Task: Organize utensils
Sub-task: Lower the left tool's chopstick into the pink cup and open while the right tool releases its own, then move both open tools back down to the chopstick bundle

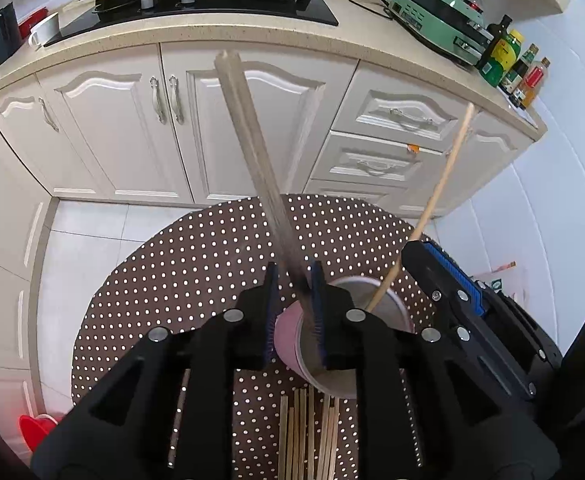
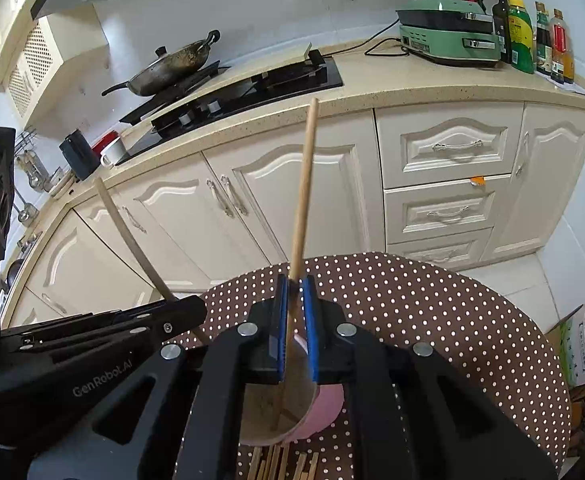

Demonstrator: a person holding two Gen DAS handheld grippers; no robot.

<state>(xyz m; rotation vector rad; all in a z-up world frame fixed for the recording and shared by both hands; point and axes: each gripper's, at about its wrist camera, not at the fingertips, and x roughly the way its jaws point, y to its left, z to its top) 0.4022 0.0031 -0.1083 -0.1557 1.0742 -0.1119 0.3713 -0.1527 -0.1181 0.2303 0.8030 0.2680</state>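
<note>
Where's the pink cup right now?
The pink cup stands on the dotted table, directly below both grippers, with loose chopsticks lying beside it in both wrist views.

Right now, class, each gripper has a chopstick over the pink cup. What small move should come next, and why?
Probably let the left gripper open wider to drop its chopstick. Its lower end already reaches into the pink cup, and a gap shows beside one pad. The right gripper has its chopstick standing in the cup too, so it could follow.

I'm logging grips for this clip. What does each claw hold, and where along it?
Each has a chopstick between its jaws at the lower end: left claw, blurred chopstick; right claw, chopstick.
</note>
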